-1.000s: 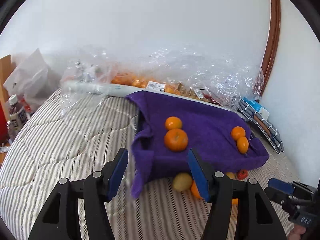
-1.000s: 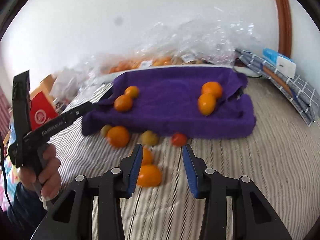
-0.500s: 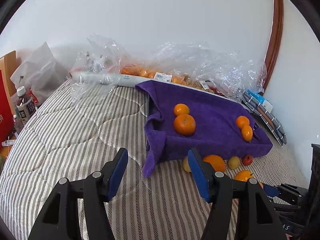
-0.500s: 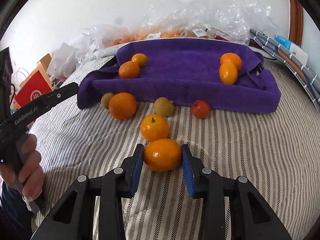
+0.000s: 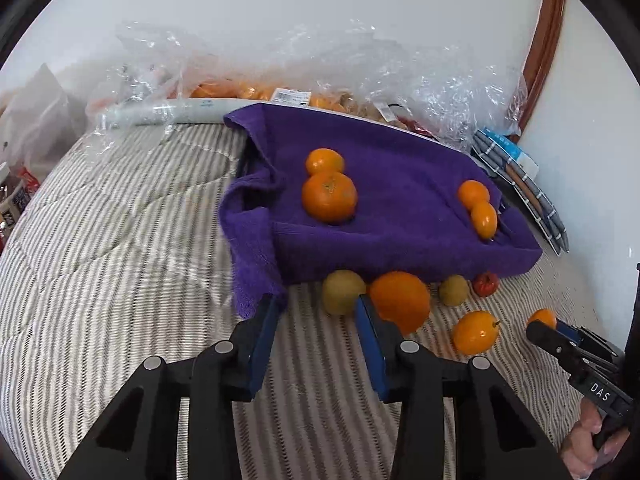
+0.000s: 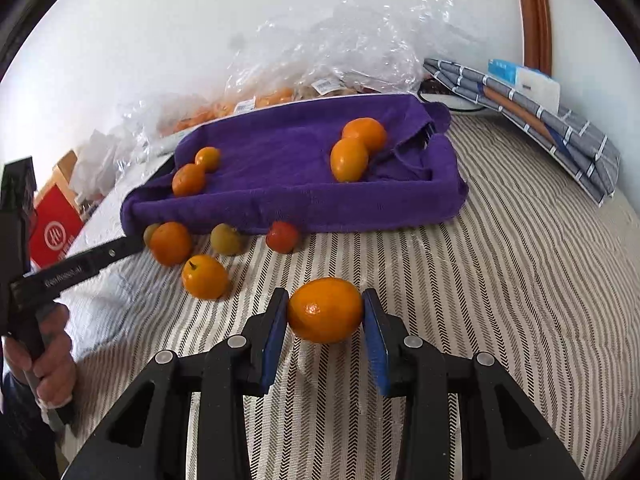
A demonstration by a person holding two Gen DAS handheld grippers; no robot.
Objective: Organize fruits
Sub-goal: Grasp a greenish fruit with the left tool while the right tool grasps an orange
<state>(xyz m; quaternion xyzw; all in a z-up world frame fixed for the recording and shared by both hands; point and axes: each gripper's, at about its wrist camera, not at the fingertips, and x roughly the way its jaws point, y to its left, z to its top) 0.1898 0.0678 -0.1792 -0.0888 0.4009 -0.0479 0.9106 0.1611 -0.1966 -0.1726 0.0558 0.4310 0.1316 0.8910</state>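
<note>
A purple towel-lined tray [image 5: 404, 248] [image 6: 304, 200] lies on the striped bed with several oranges on it, two at the left [image 5: 329, 196] and two at the right [image 6: 349, 159]. More fruit lies in front of it: a large orange [image 5: 400, 300] [image 6: 170, 243], two greenish fruits [image 5: 342, 292] [image 6: 226, 239], a small red one [image 5: 486, 283] [image 6: 282, 237] and an orange with a stem [image 5: 476, 331] [image 6: 205, 277]. My right gripper [image 6: 325, 310] is shut on an orange [image 6: 325, 309], held just above the bed. My left gripper [image 5: 318, 318] is open and empty, just before the towel's front left corner.
Clear plastic bags of fruit [image 5: 304, 80] [image 6: 328, 60] lie behind the tray against the white wall. Folded striped cloth and a small box [image 6: 532, 104] lie at the right. A red box [image 6: 52, 236] stands beyond the bed's left edge.
My right gripper has closed on the orange and lifted it slightly off the bed. My left gripper has moved forward, closer to the tray's front left corner and the loose fruit.
</note>
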